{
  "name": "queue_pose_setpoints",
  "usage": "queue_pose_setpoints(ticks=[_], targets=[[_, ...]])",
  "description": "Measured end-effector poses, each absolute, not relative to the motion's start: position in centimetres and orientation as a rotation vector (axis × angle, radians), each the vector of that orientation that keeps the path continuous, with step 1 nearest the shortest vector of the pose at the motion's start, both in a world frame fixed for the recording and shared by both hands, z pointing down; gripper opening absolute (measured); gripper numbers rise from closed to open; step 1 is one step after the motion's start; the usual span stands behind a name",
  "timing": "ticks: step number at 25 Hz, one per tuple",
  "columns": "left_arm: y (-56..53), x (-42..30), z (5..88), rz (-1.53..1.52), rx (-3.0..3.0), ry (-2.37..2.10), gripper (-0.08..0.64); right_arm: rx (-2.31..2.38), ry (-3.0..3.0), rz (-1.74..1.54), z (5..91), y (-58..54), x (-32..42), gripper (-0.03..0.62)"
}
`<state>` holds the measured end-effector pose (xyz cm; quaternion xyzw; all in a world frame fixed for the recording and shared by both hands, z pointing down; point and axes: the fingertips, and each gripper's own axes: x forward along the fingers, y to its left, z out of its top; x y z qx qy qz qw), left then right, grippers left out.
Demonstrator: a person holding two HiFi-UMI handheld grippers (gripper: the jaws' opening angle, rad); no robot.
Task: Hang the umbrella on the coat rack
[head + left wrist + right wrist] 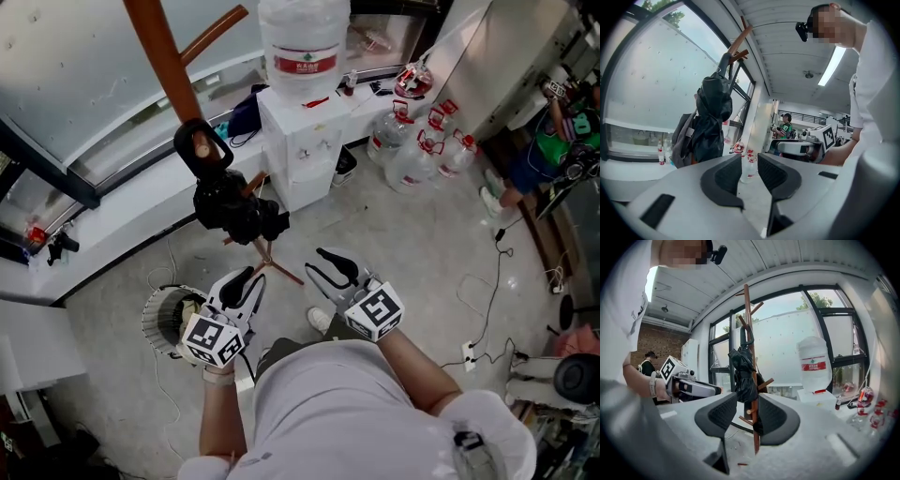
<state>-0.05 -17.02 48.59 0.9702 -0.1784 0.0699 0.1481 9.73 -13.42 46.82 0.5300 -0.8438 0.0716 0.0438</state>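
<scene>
The black folded umbrella (234,211) hangs on the brown wooden coat rack (155,47), its loop handle (199,148) over a peg. Both gripper views show the same umbrella (710,117) (743,371) against the rack pole (749,333). My left gripper (253,278) and right gripper (319,261) are drawn back near my body, well short of the umbrella. Each one's jaws stand close together with nothing between them (749,173) (747,416). The right gripper (806,147) also shows in the left gripper view, and the left gripper (689,387) in the right gripper view.
A white water dispenser (309,141) with a big bottle (302,56) stands right of the rack. Several water jugs (417,150) sit on the floor beyond it. A round wire fan (169,314) lies by my left gripper. Cables (487,300) cross the floor. A person in green (553,141) stands at far right.
</scene>
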Motion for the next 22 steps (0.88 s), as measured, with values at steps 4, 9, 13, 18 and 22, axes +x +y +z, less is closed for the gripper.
queue_pose_setpoints(ticks=[4, 9, 13, 18, 22], targets=[[-16.9, 0.2, 48.7, 0.202, 2.794, -0.492, 0.091, 1.624, -2.583, 0.202, 47.2, -13.1, 9.5, 0.146], [-16.6, 0.3, 48.8, 0.200, 2.792, -0.488, 0.092, 1.639, -2.561, 0.231, 47.7, -12.7, 9.6, 0.146], [-16.4, 0.0, 49.1, 0.203, 2.789, -0.489, 0.091, 1.620, -2.547, 0.213, 48.1, -12.6, 9.4, 0.146], [-16.4, 0.0, 49.3, 0.213, 2.781, -0.499, 0.091, 1.626, -2.550, 0.248, 48.4, -13.0, 9.8, 0.146], [-16.2, -0.1, 49.5, 0.215, 2.776, -0.504, 0.091, 1.624, -2.551, 0.257, 48.6, -13.1, 9.6, 0.146]])
